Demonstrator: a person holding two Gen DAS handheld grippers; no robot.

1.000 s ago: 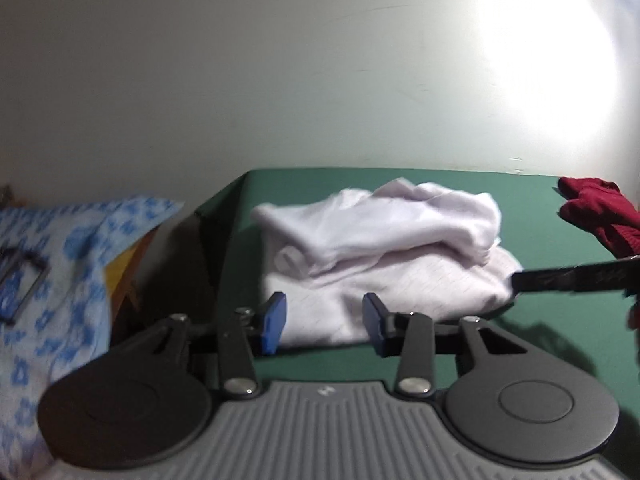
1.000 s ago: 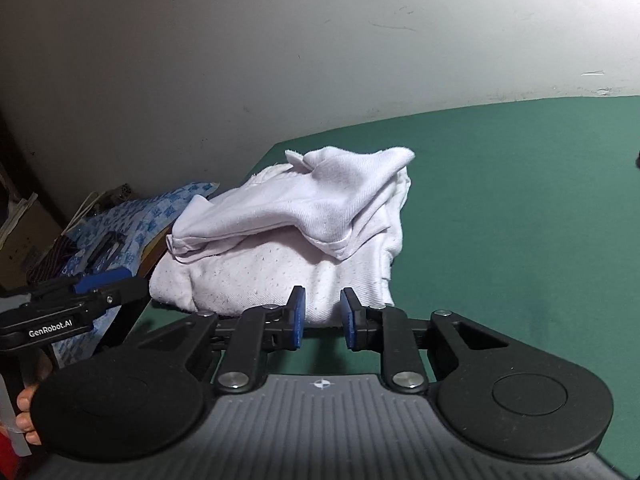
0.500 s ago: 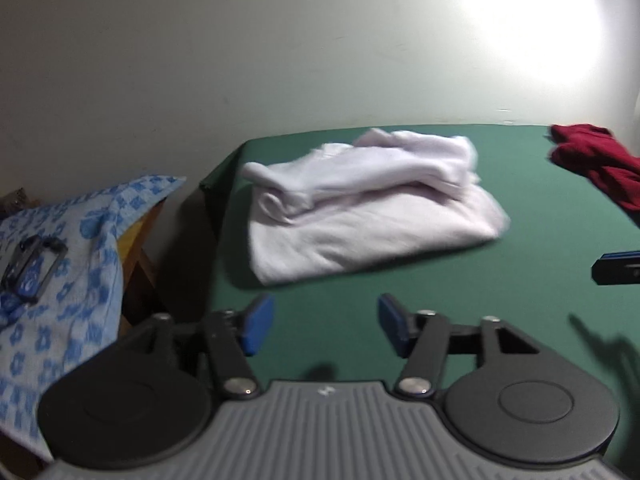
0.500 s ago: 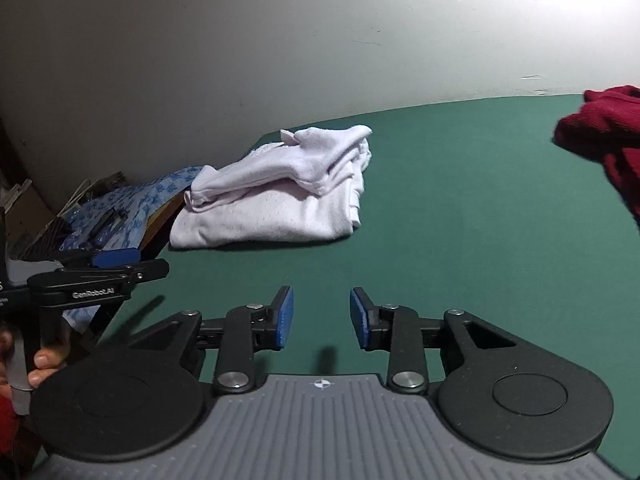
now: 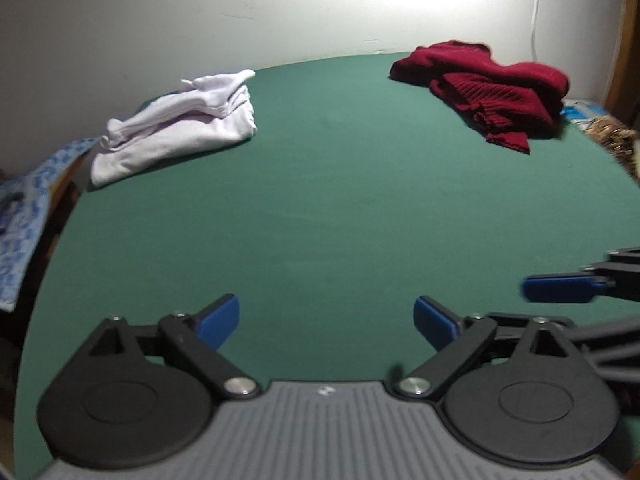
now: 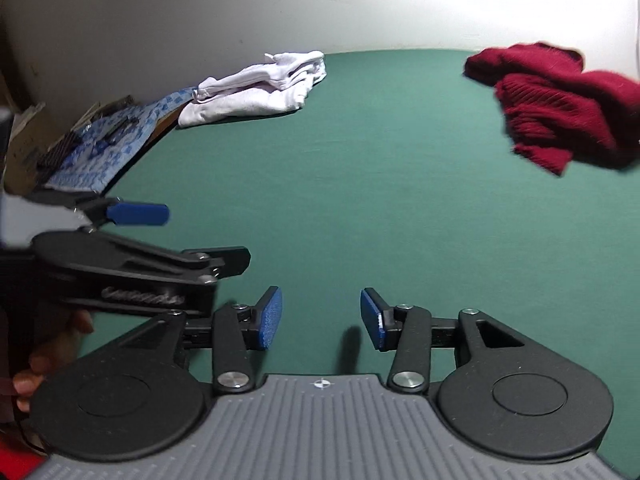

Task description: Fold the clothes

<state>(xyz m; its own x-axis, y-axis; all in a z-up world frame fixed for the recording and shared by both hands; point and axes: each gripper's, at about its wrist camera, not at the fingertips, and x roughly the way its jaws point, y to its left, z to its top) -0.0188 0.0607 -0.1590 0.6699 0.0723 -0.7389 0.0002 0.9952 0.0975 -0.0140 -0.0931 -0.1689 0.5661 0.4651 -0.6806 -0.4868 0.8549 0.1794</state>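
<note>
Left wrist view: folded white garment (image 5: 176, 136) lies at the green table's (image 5: 320, 220) far-left corner, long axis diagonal; crumpled red sweater (image 5: 492, 88) far right; left gripper (image 5: 326, 320) and right gripper (image 6: 321, 318) both opening, nothing between their jaws

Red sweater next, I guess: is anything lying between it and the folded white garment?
No. Between the red sweater and the folded white garment the left wrist view shows only bare green tabletop.

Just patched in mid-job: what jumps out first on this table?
A crumpled dark red sweater lies unfolded at the far right of the green table. Opposite, a folded white garment sits at the far left corner. Both tongs, left and right, are opening with nothing between them.
</note>
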